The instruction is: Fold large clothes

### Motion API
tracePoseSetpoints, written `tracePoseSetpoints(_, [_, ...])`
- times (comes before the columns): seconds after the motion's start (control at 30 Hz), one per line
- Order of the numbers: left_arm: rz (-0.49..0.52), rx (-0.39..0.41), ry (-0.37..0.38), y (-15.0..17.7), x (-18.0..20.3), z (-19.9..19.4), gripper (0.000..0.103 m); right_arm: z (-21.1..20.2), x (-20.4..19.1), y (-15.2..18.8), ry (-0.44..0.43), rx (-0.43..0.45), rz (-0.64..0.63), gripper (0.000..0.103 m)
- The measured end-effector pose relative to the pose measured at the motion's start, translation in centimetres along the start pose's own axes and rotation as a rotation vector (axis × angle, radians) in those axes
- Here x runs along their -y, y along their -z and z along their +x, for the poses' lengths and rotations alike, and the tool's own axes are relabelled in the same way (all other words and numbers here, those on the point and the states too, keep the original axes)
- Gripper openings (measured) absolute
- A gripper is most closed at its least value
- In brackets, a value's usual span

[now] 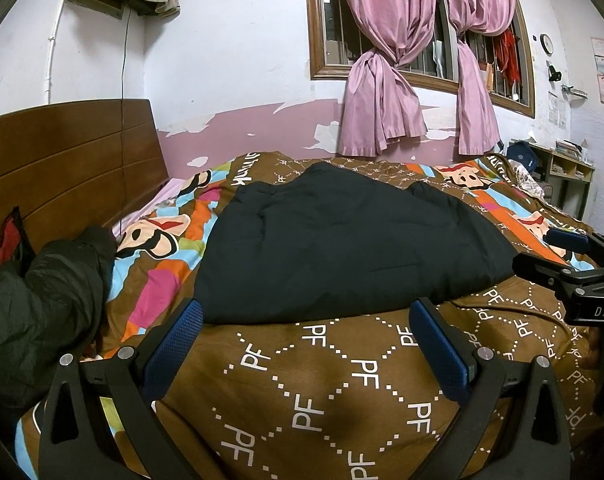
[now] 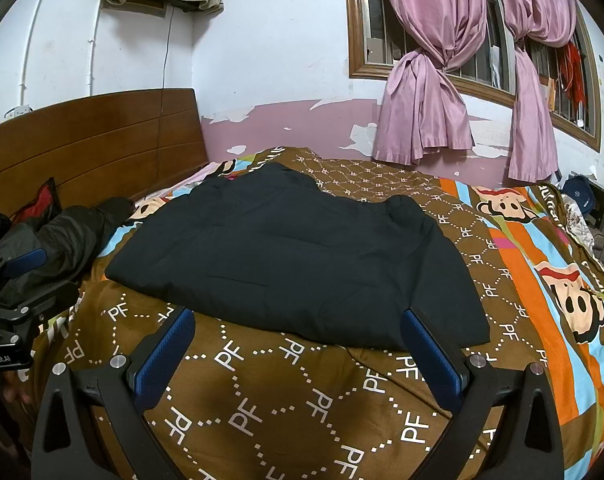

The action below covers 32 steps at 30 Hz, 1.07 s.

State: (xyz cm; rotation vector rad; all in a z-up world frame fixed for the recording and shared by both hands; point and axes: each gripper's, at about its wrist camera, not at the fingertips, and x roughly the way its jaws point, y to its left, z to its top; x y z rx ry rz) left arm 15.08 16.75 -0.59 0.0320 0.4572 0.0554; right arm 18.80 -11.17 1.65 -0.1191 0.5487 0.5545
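Note:
A large black padded jacket [image 1: 342,240] lies folded flat on the brown patterned quilt [image 1: 342,380]; it also shows in the right wrist view [image 2: 293,256]. My left gripper [image 1: 306,320] is open and empty, just short of the jacket's near edge. My right gripper [image 2: 297,332] is open and empty, its fingertips at the jacket's near edge. The right gripper also shows at the right edge of the left wrist view [image 1: 558,252]. The left gripper's blue finger pad [image 2: 25,262] shows at the left of the right wrist view.
A second dark padded garment [image 1: 41,300] lies crumpled at the bed's left side by the wooden headboard [image 1: 69,160]. Pink curtains [image 1: 382,100] hang at the window behind the bed. A shelf unit [image 1: 562,172] stands at the far right.

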Motion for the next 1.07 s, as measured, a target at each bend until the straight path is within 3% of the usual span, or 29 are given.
tracePoseSetpoints(0.5, [0.004,-0.009,-0.005,0.0,-0.4,0.1,0.101,0.1,0.4,0.0,0.014,0.001,0.001,0.103])
tracePoseSetpoints(0.77, [0.04,-0.032,-0.095,0.3,-0.9,0.6,0.101,0.2,0.5,0.1,0.015,-0.004,-0.001,0.103])
tracePoseSetpoints(1.07, [0.047,-0.025,-0.076,0.8,-1.1,0.8,0.101,0.2,0.5,0.1,0.016,-0.004,-0.003,0.103])
